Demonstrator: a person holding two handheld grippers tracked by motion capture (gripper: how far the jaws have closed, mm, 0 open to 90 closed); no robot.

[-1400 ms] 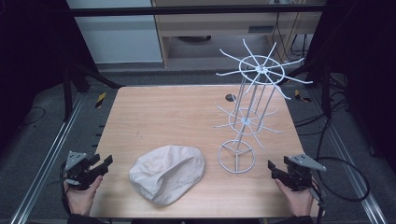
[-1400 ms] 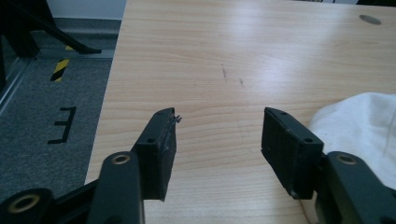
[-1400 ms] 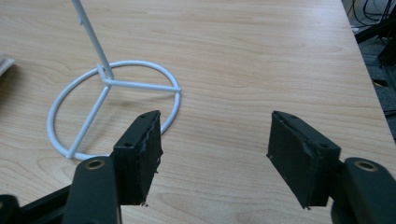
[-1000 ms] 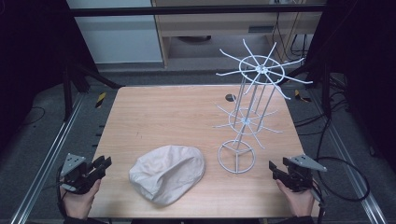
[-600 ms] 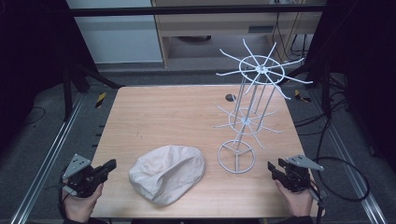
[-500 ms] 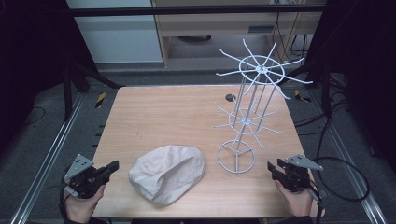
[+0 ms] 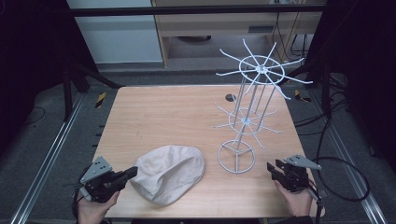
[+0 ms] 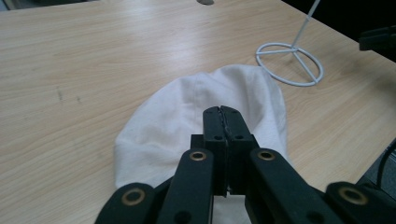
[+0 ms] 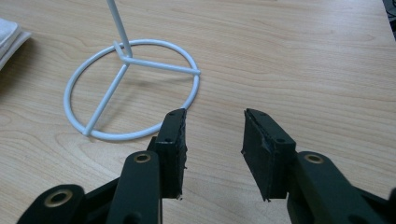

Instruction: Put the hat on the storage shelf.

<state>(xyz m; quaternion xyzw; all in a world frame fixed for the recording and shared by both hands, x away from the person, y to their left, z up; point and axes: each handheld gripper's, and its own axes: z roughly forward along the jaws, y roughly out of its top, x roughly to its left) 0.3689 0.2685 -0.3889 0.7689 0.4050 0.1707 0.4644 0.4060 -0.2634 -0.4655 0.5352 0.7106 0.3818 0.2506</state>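
Left claw (image 8: 222, 112) is sitting clamped shut, empty, over the white cap (image 8: 205, 116). Right claw (image 9: 212, 133) is closing, gaping, nothing between, by rack base (image 9: 130, 88) on bench (image 7: 177, 116).

No legible text, label, brand, number or sign appears on any surface in the high view or either gripper view.
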